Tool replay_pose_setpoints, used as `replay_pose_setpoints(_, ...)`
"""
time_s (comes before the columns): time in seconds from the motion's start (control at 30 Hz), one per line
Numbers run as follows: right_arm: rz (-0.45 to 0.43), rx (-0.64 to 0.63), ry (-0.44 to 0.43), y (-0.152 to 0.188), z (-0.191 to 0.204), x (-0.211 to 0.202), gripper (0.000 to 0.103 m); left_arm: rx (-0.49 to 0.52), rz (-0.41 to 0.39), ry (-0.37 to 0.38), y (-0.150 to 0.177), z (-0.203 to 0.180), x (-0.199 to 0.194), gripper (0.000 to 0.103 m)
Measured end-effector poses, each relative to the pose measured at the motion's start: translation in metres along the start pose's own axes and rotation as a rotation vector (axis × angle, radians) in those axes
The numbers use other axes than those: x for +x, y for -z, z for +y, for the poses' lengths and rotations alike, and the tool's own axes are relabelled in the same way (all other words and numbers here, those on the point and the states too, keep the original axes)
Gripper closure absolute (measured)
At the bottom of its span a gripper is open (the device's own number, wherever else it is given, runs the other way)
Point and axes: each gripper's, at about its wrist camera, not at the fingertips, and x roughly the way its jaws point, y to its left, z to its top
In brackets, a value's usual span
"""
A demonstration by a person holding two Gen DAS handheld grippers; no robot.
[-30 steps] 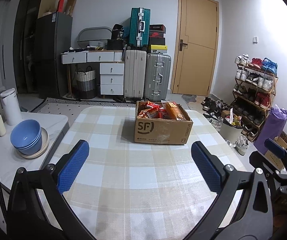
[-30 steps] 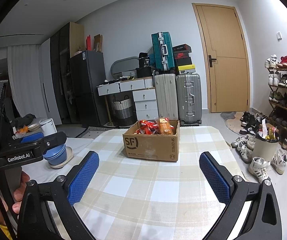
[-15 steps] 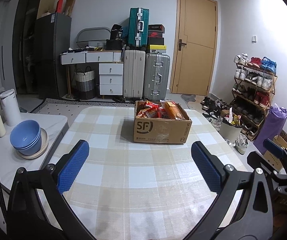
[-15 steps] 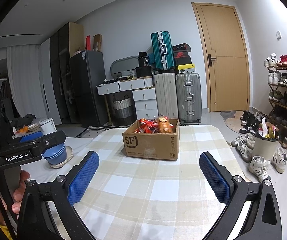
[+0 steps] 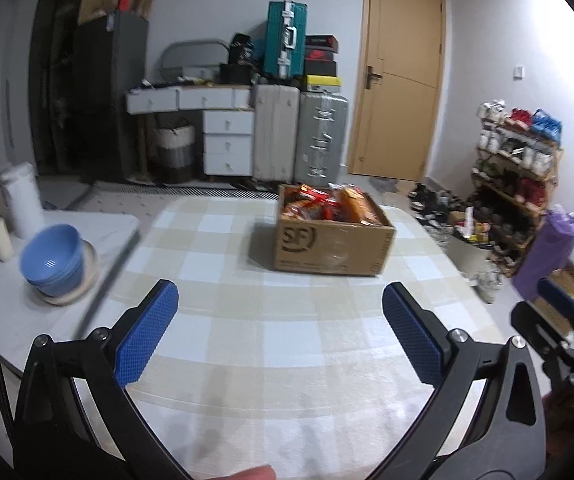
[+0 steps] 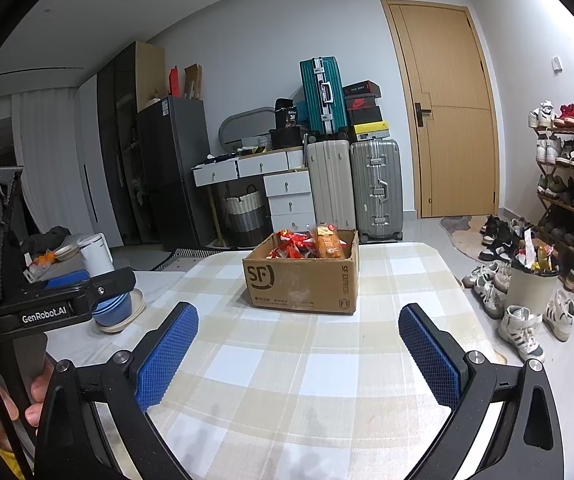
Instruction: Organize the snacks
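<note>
A brown SF cardboard box [image 5: 333, 246] stands on the far part of the checked tablecloth [image 5: 271, 320], also in the right wrist view [image 6: 301, 284]. It holds red and orange snack packets [image 5: 325, 204] [image 6: 307, 242]. My left gripper [image 5: 279, 300] is open and empty, above the near part of the table, well short of the box. My right gripper [image 6: 299, 322] is open and empty, also short of the box. The left gripper's body [image 6: 59, 300] shows at the left of the right wrist view.
Blue bowls on a plate [image 5: 53, 262] and a white kettle [image 5: 21, 198] sit on a grey side table at left. Suitcases [image 5: 299, 132], drawers and a fridge line the back wall. A shoe rack [image 6: 571, 184], a bin and loose shoes are at right.
The left wrist view has shifted slightly and blurred, so the left gripper is moving. The right gripper has edged closer to the box. Both grippers stay open.
</note>
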Motion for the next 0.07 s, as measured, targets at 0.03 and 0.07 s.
replay_pose_setpoints(0.03,0.003,0.001,0.002,0.0006,-0.0009,0.0015,0.001,-0.004,0.003,0.026,0.0012,0.0016,0.0032,0.001)
replay_pose_setpoints(0.07,0.006,0.002,0.003,0.0014,-0.0015,0.0026,0.001,-0.004,0.009,0.022,0.0026,0.0027,0.0075,0.001)
